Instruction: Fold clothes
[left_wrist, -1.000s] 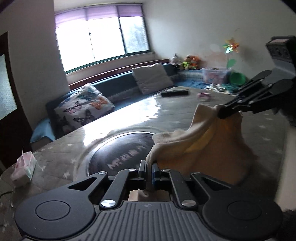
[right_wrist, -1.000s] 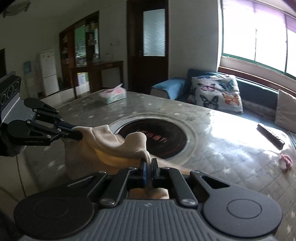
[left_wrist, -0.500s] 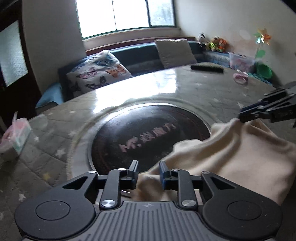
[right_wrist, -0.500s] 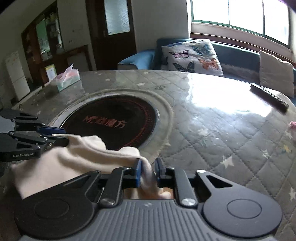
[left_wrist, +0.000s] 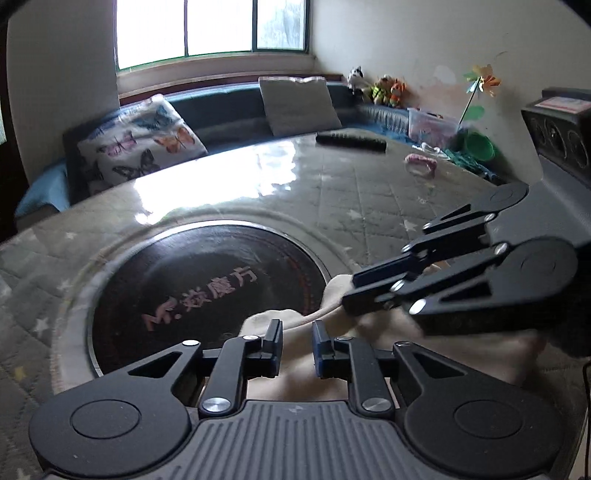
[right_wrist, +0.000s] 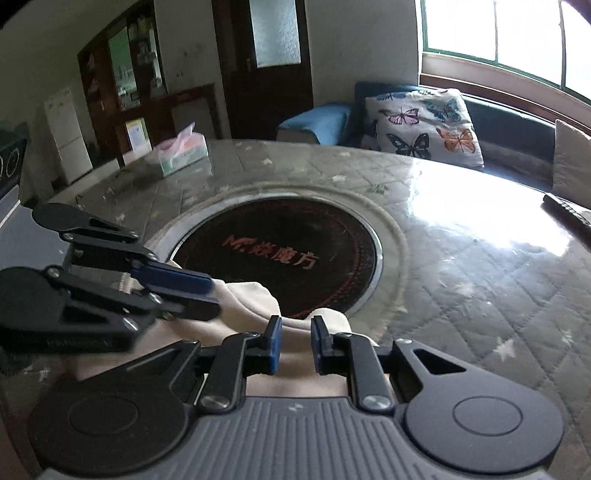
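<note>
A cream garment (left_wrist: 373, 354) lies folded on the quilted table (left_wrist: 369, 192), its far edge on the rim of the dark round hotplate (left_wrist: 207, 280). It also shows in the right wrist view (right_wrist: 251, 299). My left gripper (left_wrist: 297, 341) is open just above the garment's near edge; it shows from the side in the right wrist view (right_wrist: 212, 293). My right gripper (right_wrist: 295, 343) is open over the garment's other corner and appears in the left wrist view (left_wrist: 349, 293), jaws slightly apart. Neither holds the cloth.
A tissue box (right_wrist: 183, 151) stands at the table's far left. A black remote (left_wrist: 351, 142) and a pink item (left_wrist: 419, 164) lie at the far side. A sofa with a butterfly cushion (left_wrist: 136, 144) runs behind the table.
Both grippers lowered the garment onto the table and opened, letting it go. They have since drawn closer together above the folded cloth.
</note>
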